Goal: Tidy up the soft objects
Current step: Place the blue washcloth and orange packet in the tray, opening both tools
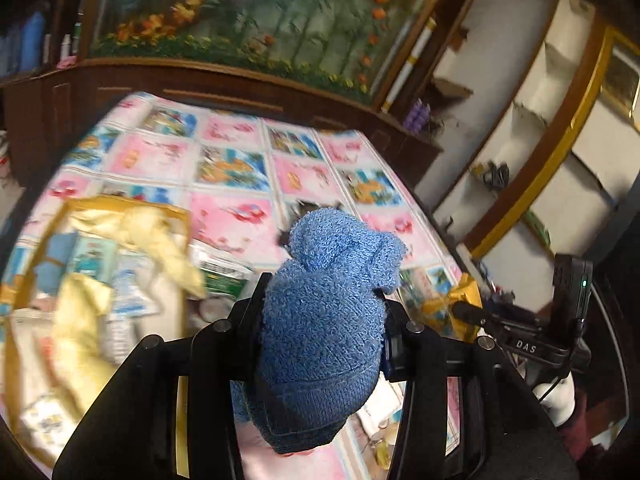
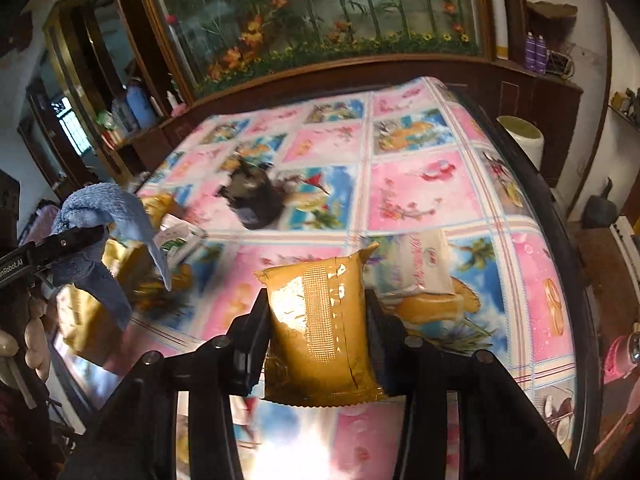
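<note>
My left gripper [image 1: 320, 312] is shut on a blue knitted sock [image 1: 324, 320] and holds it above the table; the sock also shows in the right wrist view [image 2: 100, 236]. My right gripper [image 2: 318, 312] is shut on a mustard-yellow soft packet [image 2: 316, 328], held above the table; that packet also shows in the left wrist view [image 1: 452, 312]. A yellow-rimmed fabric box [image 1: 80, 280] with soft items in it sits at the left. A dark soft object [image 2: 256, 196] lies mid-table. A white tissue pack [image 2: 424, 264] lies just beyond the packet.
The table wears a glossy pink-and-blue patterned cloth [image 2: 420, 184]. A dark wooden cabinet with a flower picture [image 2: 320, 20] stands behind it. A green-and-white pack [image 1: 224, 276] lies by the box. A white bin [image 2: 524, 136] stands at the right.
</note>
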